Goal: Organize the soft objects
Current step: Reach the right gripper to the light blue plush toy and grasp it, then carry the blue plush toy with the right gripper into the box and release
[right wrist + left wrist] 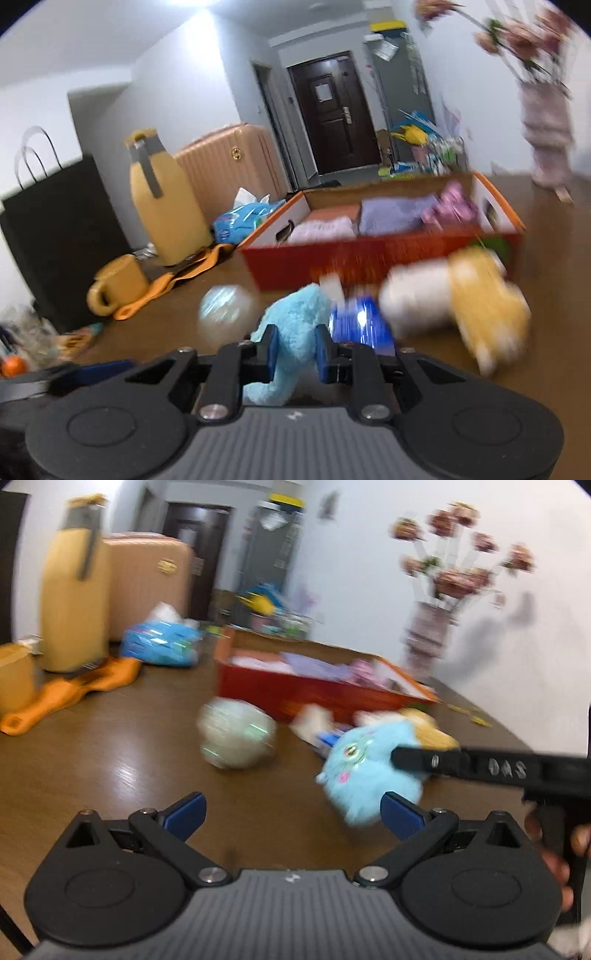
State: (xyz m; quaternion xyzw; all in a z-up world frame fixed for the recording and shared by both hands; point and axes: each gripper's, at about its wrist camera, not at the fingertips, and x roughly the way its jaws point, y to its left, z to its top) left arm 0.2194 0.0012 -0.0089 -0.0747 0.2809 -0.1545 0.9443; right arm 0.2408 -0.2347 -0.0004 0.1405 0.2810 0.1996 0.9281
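Now, the brown table fills the middle of both views, and on it, right of centre in the left wrist view, sits the big orange box with folded soft cloths already lying inside. Tall at the upper left of the frame stands the yellow jug, well clear of the action.

Down in size: the yellow plush lies just in front of the box, lower right of the right wrist view, touching a blue packet beside it. A pale ball rests near the centre, apart from the rest.

And the one in play, the blue plush: the right gripper is clamped onto it, pads pressing into the fur at the bottom centre of its own view. Blur hides whether it is lifted or resting on the table.

The left gripper hangs spread wide with nothing between its fingers, the blue plush just beyond its right finger.

So I'd call this the pick-up step. Next move, by my reading: carry the blue plush up over the near wall of the box and let it go in a free spot, keeping the grip firm enough that the soft body doesn't slip.
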